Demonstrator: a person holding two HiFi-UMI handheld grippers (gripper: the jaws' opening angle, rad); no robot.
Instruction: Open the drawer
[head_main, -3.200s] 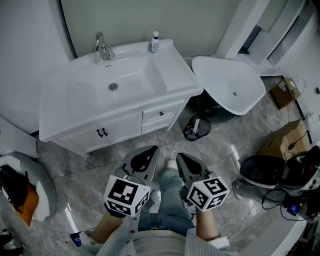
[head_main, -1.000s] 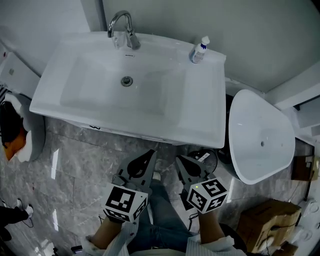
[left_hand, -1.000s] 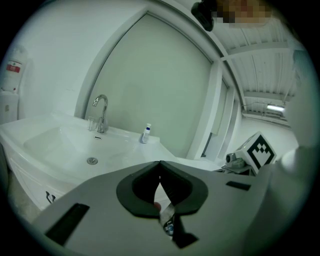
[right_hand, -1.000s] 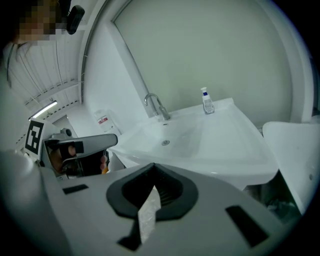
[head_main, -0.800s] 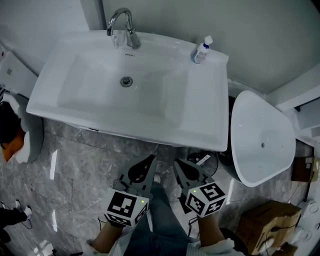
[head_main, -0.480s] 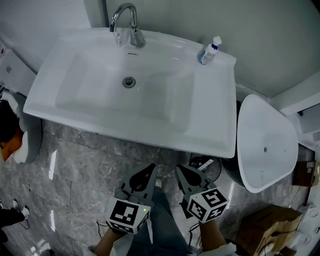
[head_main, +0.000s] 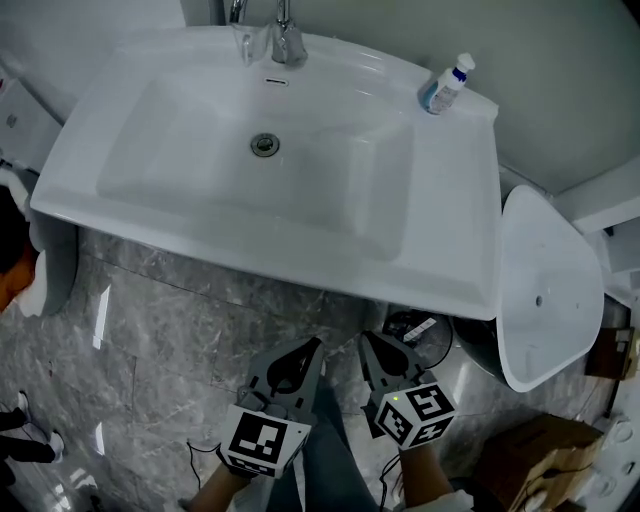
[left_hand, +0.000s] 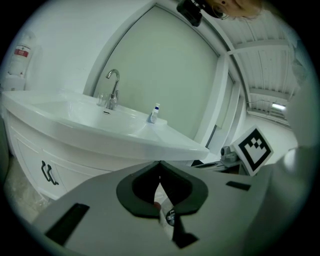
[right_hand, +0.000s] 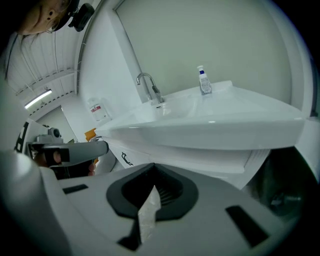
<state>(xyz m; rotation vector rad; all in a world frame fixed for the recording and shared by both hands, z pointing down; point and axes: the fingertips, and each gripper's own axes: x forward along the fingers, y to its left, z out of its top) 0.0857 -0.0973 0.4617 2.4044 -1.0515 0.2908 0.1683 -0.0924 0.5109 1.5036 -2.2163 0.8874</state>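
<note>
Facing the drawer front (right_hand: 220, 157) under the washbasin (right_hand: 210, 131), the right gripper (head_main: 372, 345) sits nearer than the left gripper (head_main: 306, 350), both pressed together, empty.

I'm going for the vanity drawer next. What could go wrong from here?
1. The sink rim overhangs the cabinet front and hides the drawer in the head view, so a tool could knock the rim on approach.
2. The left tool and right tool are both shut; one must open before taking a handle.
</note>
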